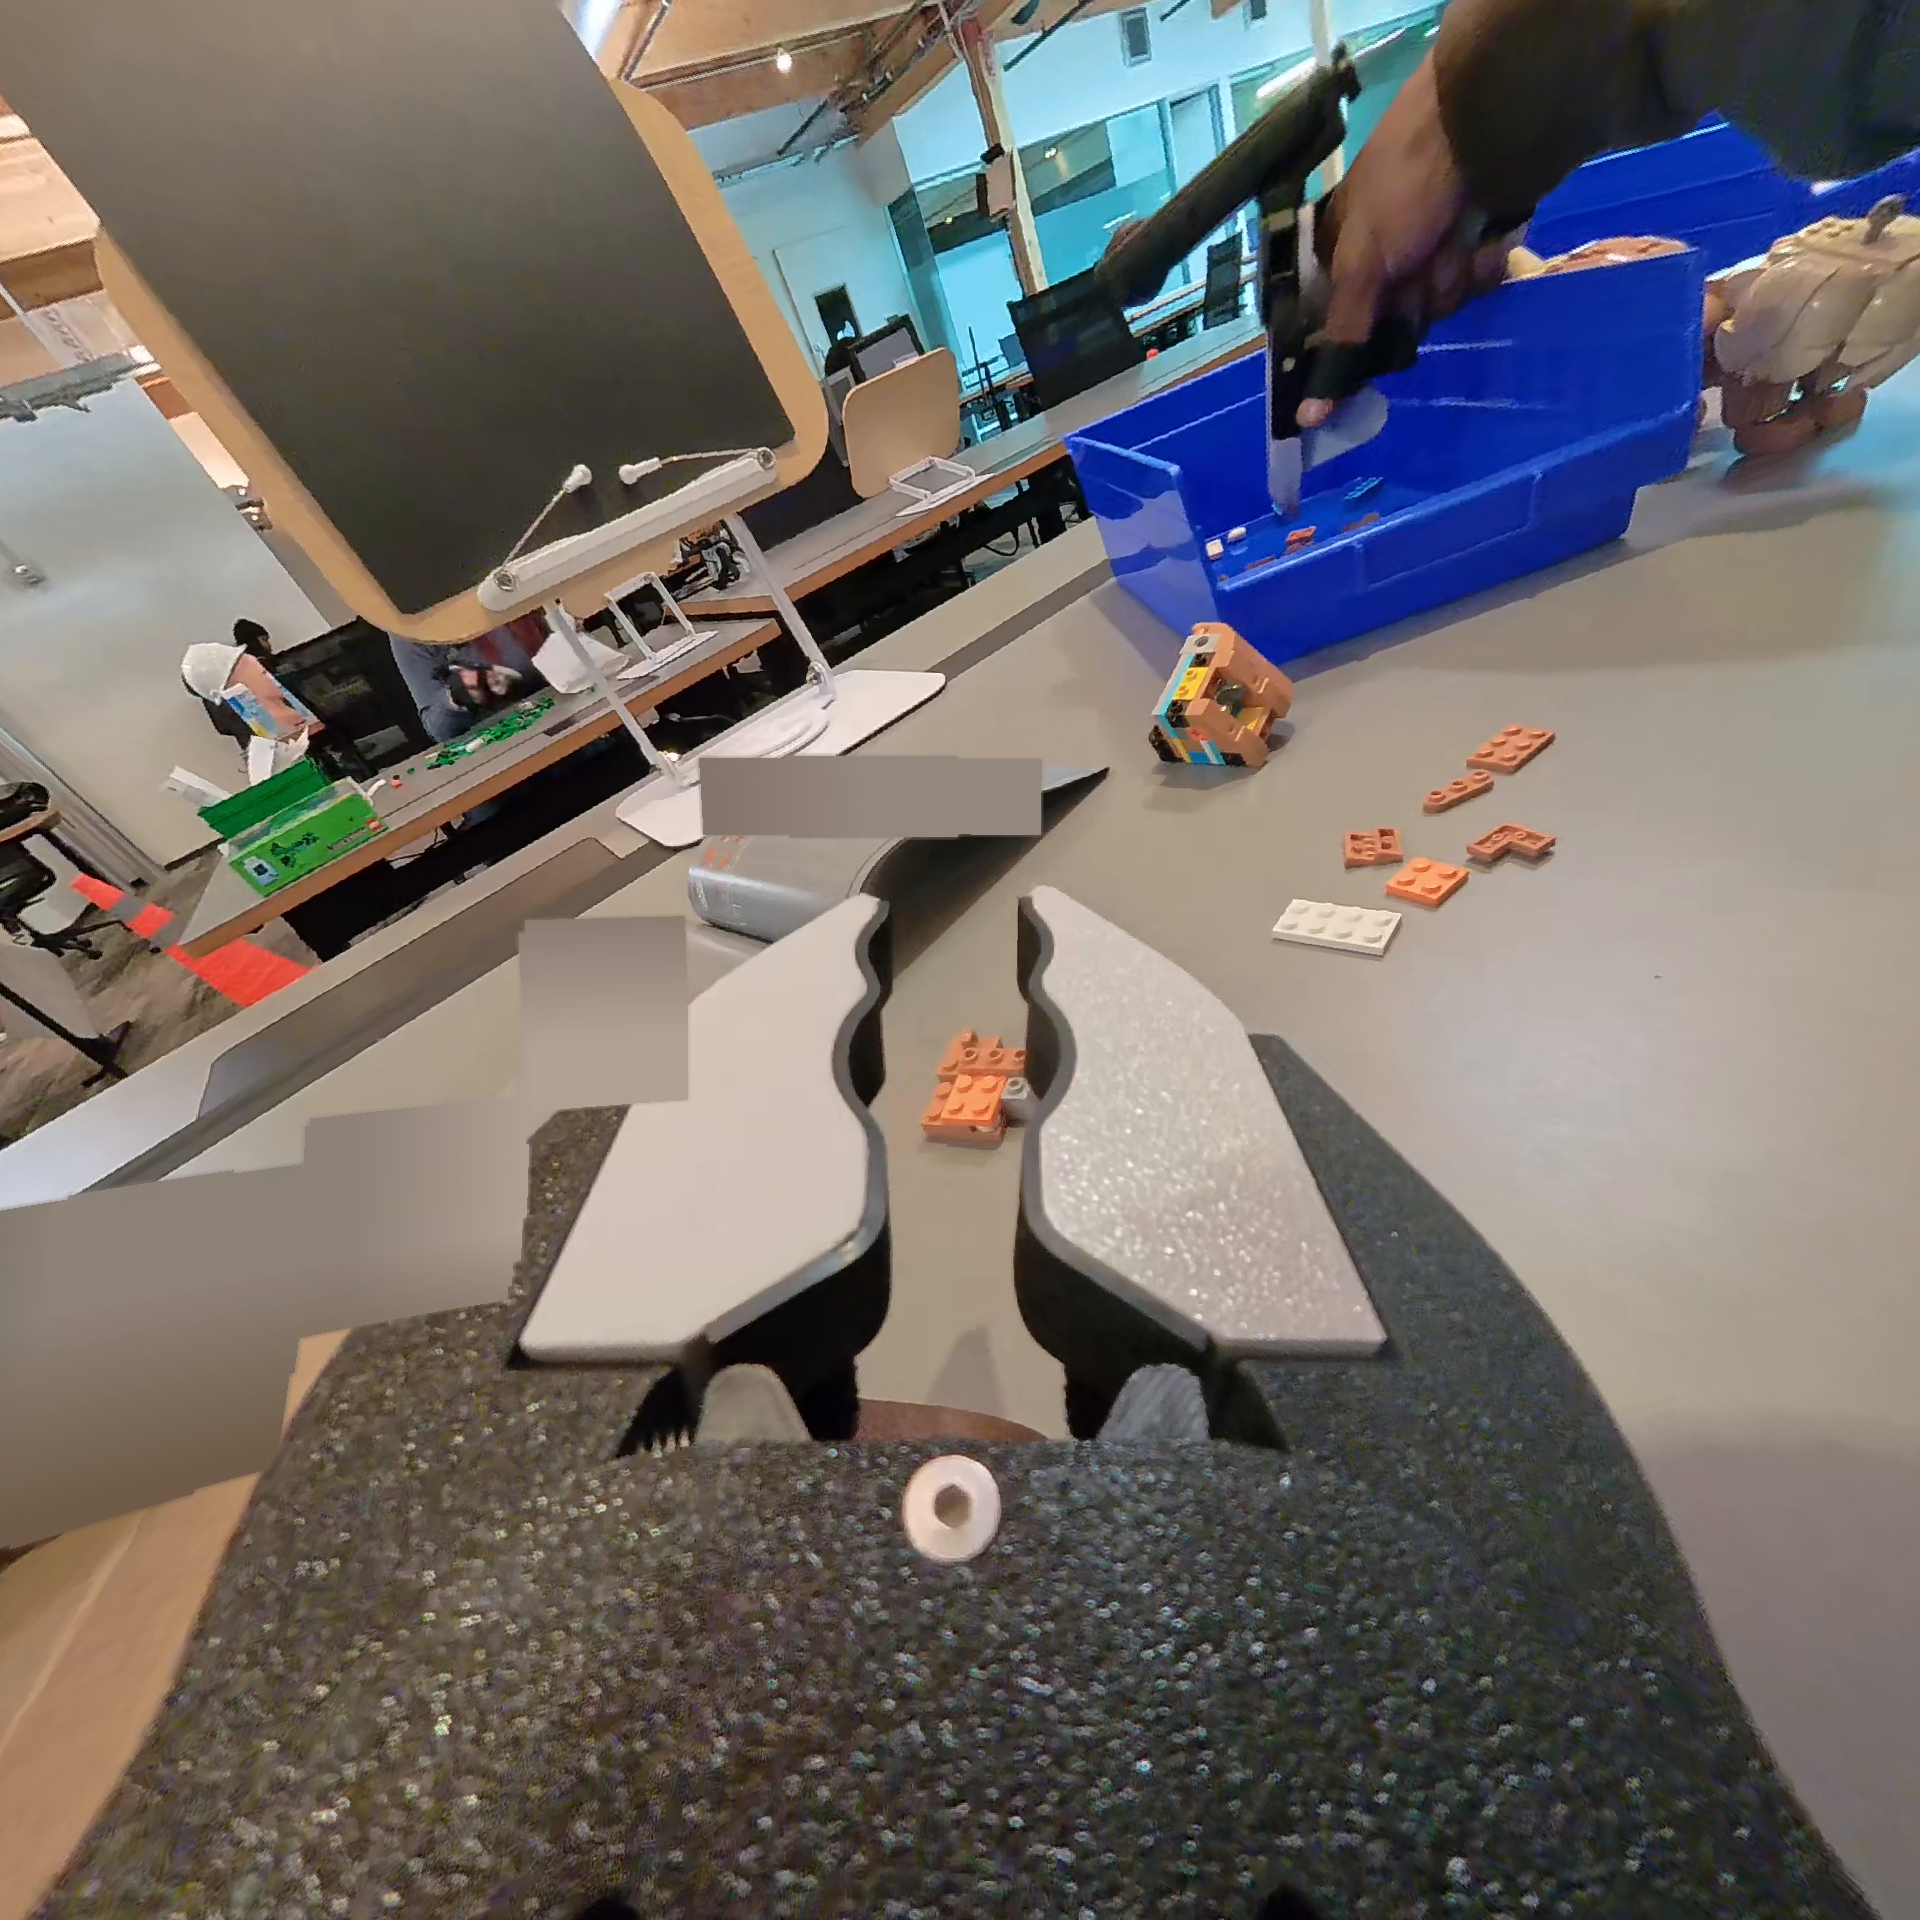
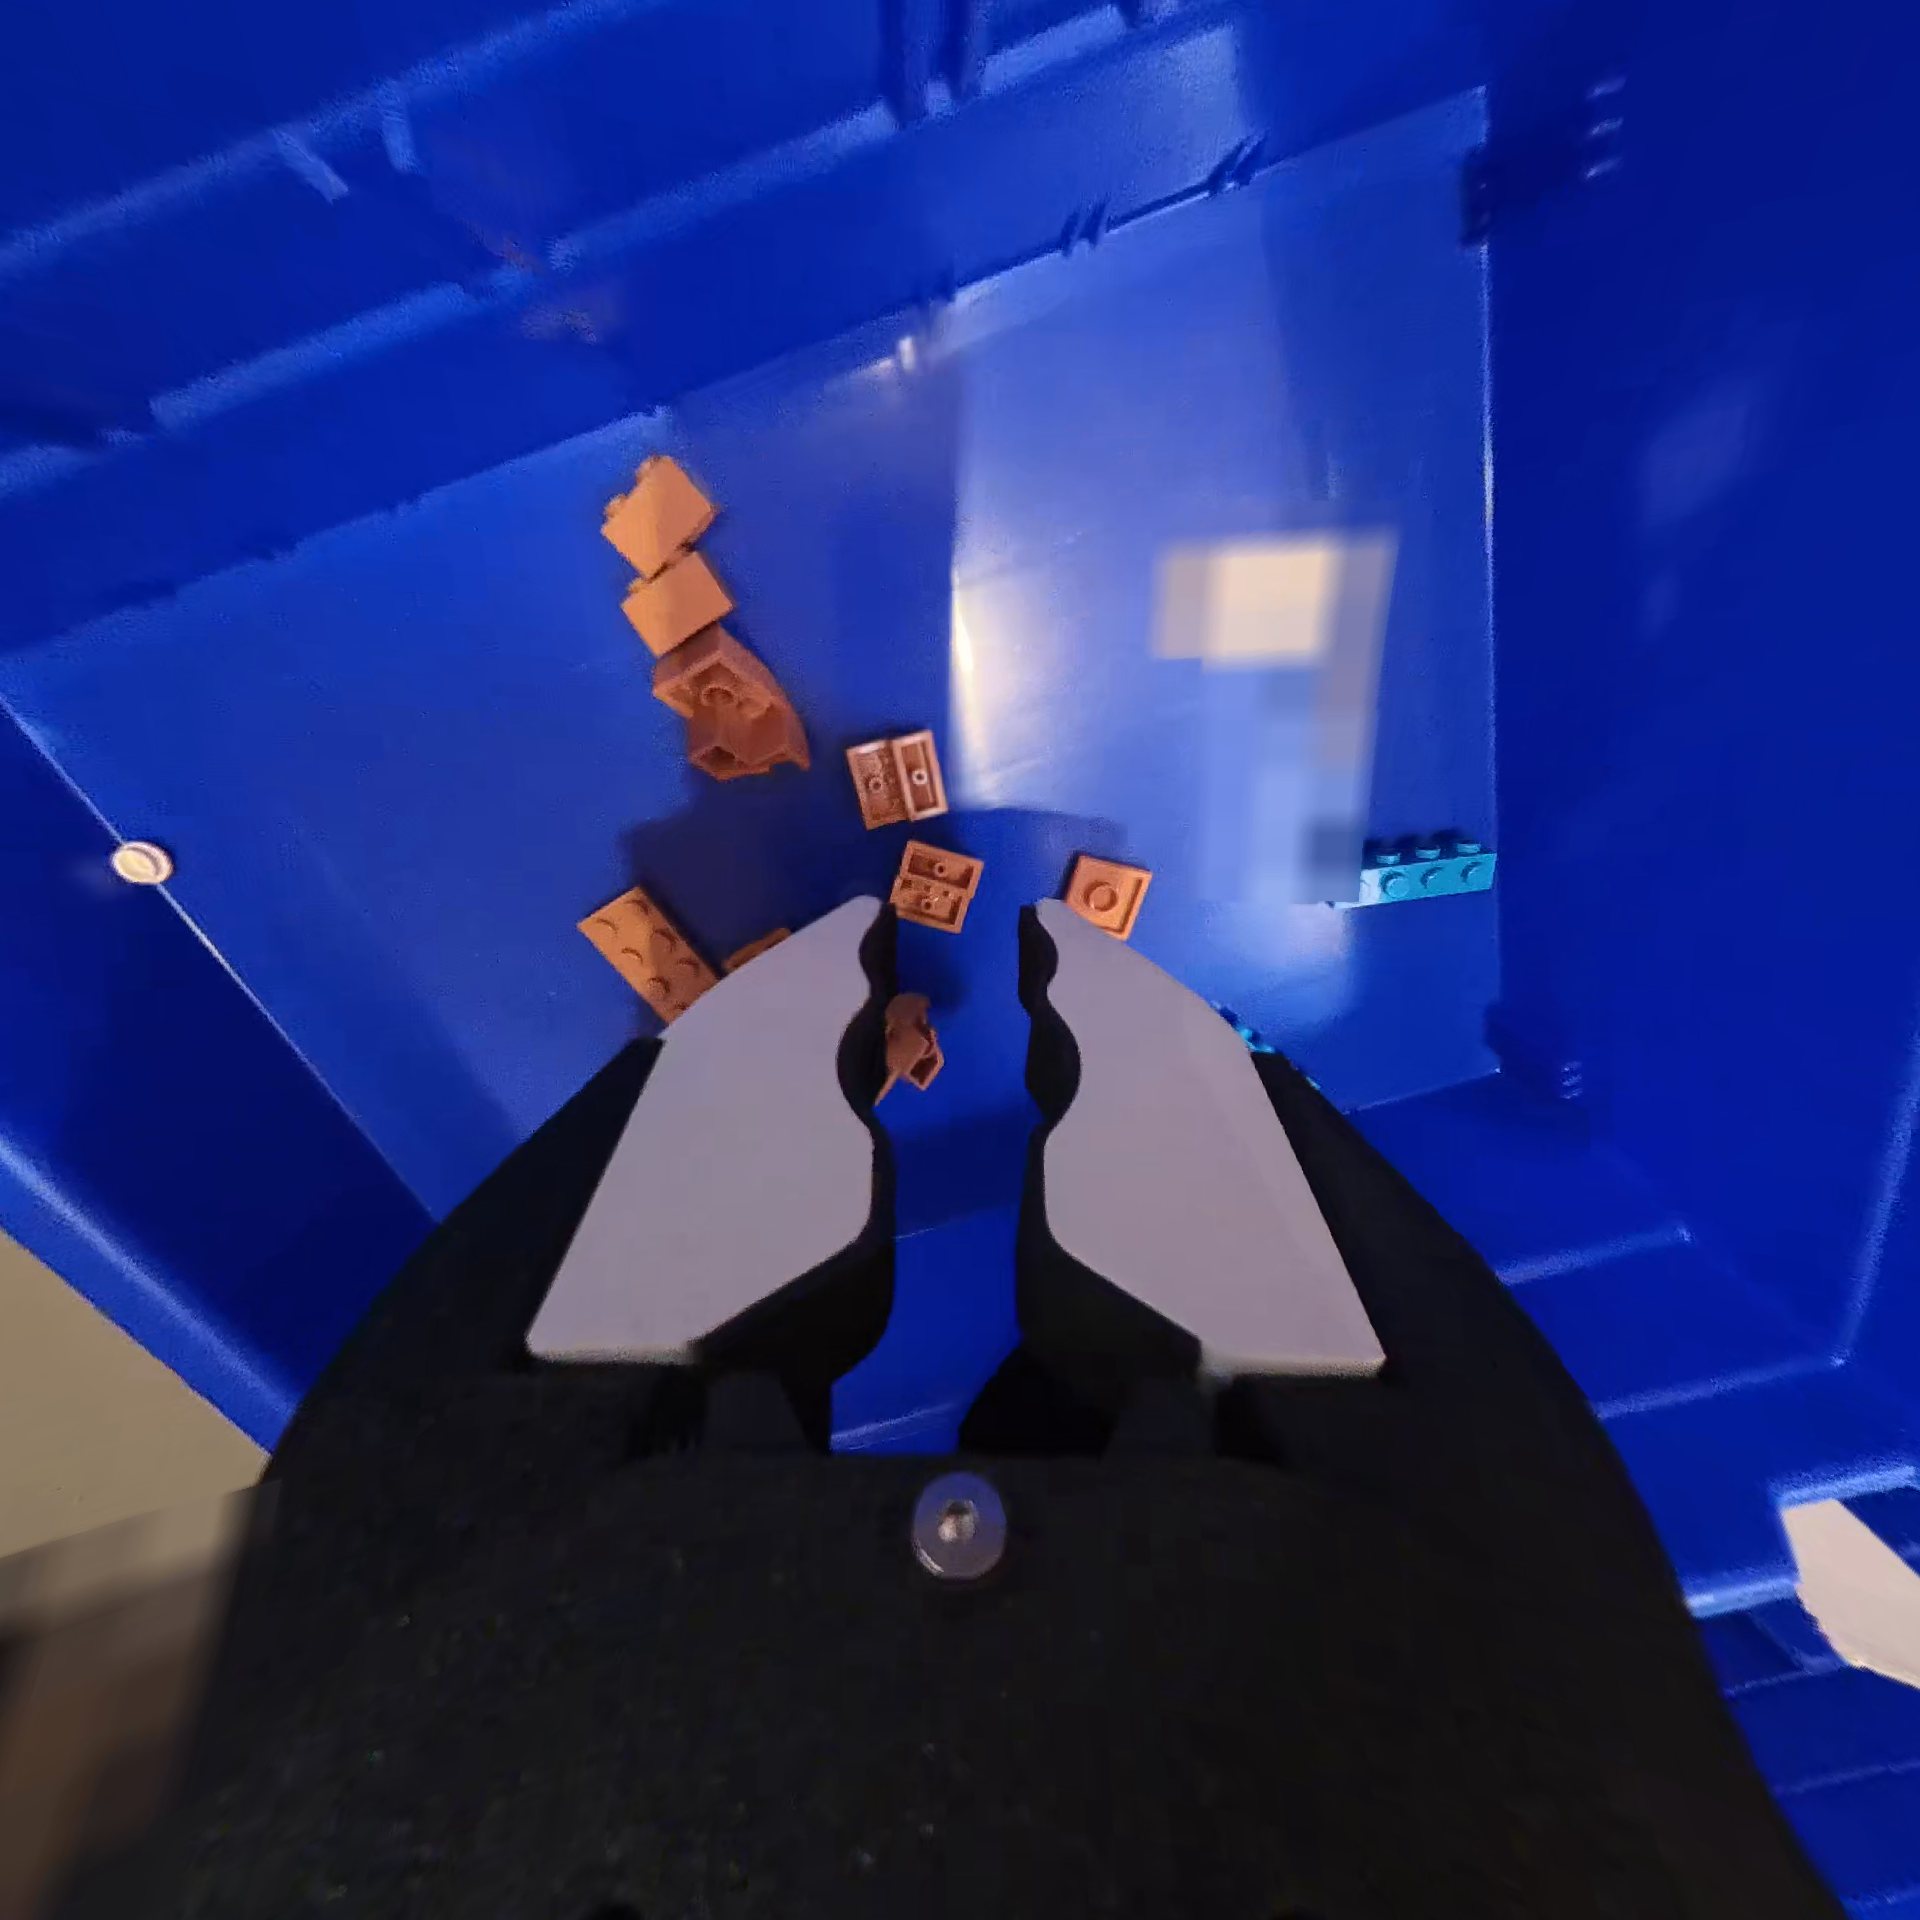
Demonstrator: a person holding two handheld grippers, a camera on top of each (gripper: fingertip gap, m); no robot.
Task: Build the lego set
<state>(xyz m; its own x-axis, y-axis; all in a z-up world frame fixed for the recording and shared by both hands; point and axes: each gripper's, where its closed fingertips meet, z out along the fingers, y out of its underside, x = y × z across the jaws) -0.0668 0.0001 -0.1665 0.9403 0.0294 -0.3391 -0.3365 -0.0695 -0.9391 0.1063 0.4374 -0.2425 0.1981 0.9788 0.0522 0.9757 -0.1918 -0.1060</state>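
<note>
- A small orange lego clump (image 1: 971, 1091) lay on the grey worktop (image 1: 1558, 1143), between the left gripper (image 1: 954, 914) fingers; its jaws were apart and held nothing.
- Loose orange plates (image 1: 1425, 881) and a white plate (image 1: 1337, 925) lay farther off, near a part-built brown block (image 1: 1221, 696).
- The right gripper (image 2: 954, 914) reached into the blue bin (image 2: 1662, 623), jaws apart, a tiny brown piece (image 2: 910, 1044) between them, not pinched.
</note>
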